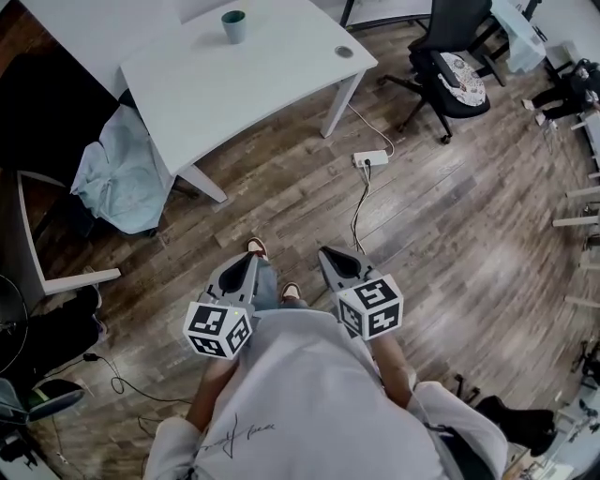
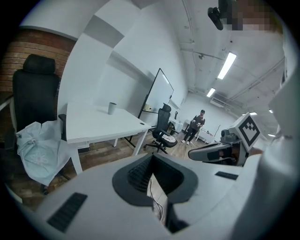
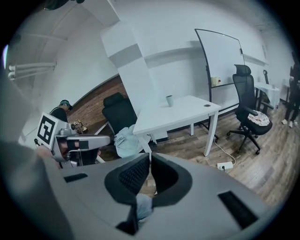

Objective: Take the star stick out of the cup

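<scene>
A small teal cup (image 1: 234, 26) stands near the far edge of a white table (image 1: 253, 80), well ahead of me. It also shows as a small cup (image 2: 112, 108) in the left gripper view and as a cup (image 3: 169, 100) in the right gripper view. No star stick can be made out in it at this distance. My left gripper (image 1: 250, 257) and right gripper (image 1: 324, 251) are held side by side close to my body, above the wooden floor and far from the table. Both are shut with nothing between the jaws.
A black office chair (image 1: 450, 66) stands right of the table. A power strip (image 1: 370, 158) with a cable lies on the floor ahead. A light blue cloth (image 1: 122, 178) hangs on a chair at the left. A person (image 2: 198, 124) stands far off.
</scene>
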`<state>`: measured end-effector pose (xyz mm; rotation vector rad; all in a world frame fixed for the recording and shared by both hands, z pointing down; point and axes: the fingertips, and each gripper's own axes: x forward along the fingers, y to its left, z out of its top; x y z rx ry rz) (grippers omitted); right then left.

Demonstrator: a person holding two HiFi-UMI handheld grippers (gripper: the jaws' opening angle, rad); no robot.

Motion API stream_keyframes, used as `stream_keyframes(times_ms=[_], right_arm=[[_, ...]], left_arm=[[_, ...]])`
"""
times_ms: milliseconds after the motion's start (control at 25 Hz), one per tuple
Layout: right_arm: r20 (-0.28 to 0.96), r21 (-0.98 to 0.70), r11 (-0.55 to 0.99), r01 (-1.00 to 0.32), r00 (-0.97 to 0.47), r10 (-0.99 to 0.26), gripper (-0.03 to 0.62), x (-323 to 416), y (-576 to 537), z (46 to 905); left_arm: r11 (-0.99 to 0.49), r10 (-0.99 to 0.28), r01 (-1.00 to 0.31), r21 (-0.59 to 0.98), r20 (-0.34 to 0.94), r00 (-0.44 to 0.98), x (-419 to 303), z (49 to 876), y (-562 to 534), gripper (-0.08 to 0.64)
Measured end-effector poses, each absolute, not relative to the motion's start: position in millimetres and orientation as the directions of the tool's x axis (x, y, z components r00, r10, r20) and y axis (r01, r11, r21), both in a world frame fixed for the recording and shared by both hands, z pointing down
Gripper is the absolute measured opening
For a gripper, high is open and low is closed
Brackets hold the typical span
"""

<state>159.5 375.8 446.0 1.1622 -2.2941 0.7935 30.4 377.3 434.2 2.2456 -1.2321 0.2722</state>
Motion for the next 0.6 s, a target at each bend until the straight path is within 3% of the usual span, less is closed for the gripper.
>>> stream_keyframes(times_ms=[600], right_arm=[[0.643,-0.227,0.513,-0.828,-0.523,-0.559,0.012,118.7,288.1,438.0]], left_arm=[[-0.428,-0.714,-0.814,0.392,0.405,0.571,-13.2,420.7,286.3,0.003]])
